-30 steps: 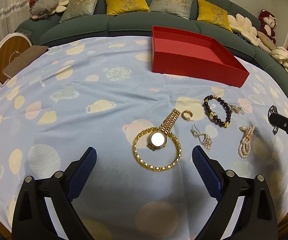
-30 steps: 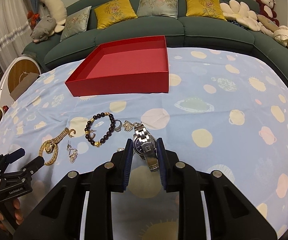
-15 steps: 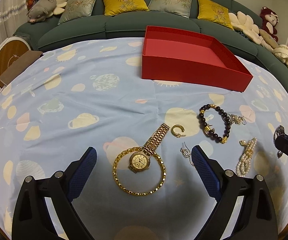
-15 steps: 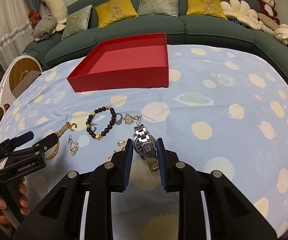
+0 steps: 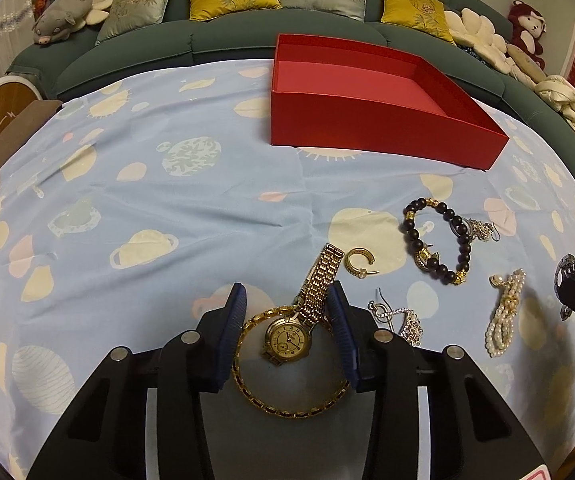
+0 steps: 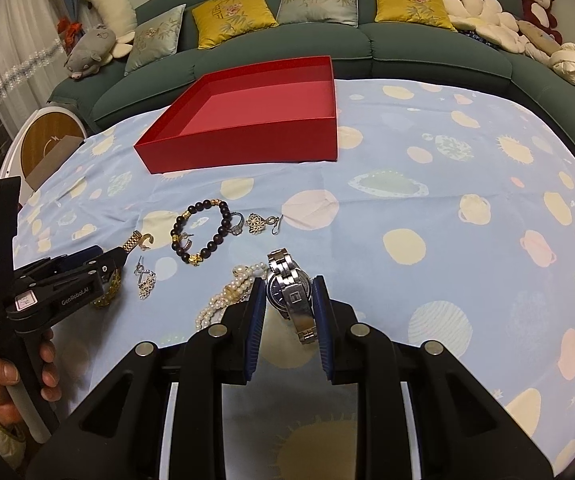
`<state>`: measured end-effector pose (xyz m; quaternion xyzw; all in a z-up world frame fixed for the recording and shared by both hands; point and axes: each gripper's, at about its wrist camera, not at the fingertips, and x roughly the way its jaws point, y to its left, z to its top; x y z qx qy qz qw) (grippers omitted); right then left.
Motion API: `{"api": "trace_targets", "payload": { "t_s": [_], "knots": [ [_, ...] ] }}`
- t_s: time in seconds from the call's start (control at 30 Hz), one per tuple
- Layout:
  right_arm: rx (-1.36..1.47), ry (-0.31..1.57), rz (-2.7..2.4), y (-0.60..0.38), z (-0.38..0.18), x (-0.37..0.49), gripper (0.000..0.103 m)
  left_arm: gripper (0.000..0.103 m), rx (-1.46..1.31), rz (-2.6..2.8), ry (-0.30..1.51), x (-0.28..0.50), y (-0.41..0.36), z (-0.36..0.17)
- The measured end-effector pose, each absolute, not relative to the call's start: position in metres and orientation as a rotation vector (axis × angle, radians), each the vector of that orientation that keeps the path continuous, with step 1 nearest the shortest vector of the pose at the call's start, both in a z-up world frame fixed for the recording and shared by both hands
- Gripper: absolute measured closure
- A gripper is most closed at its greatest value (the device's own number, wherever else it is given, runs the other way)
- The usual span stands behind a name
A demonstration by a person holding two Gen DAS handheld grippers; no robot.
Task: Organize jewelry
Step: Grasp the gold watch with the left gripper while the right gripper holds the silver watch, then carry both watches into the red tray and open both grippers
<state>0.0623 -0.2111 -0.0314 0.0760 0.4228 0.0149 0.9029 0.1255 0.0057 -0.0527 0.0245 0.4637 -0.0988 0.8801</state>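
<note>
One blue planet-print tablecloth, green sofa behind

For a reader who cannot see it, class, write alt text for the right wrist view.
The right gripper is shut on a silver watch above a blue patterned cloth. To its left lie pearls, a bead bracelet and earrings, with the left gripper at a gold watch. An empty red box sits behind, before a green sofa.
</note>
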Motion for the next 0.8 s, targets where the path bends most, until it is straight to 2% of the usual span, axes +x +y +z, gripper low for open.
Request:
{"api": "trace_targets", "payload": {
  "t_s": [0.1,0.4,0.8],
  "knots": [
    [0.158,0.871,0.032,-0.210,-0.030,0.062,0.080,0.094,0.049,-0.241,0.967,0.123,0.004,-0.050],
    [0.155,0.858,0.037,-0.205,-0.026,0.063,0.080,0.094,-0.025,-0.306,0.943,0.113,0.009,-0.030],
    [0.149,0.830,0.053,-0.194,-0.015,0.065,0.080,0.094,-0.130,-0.380,0.839,0.101,0.031,0.028]
  ]
}}
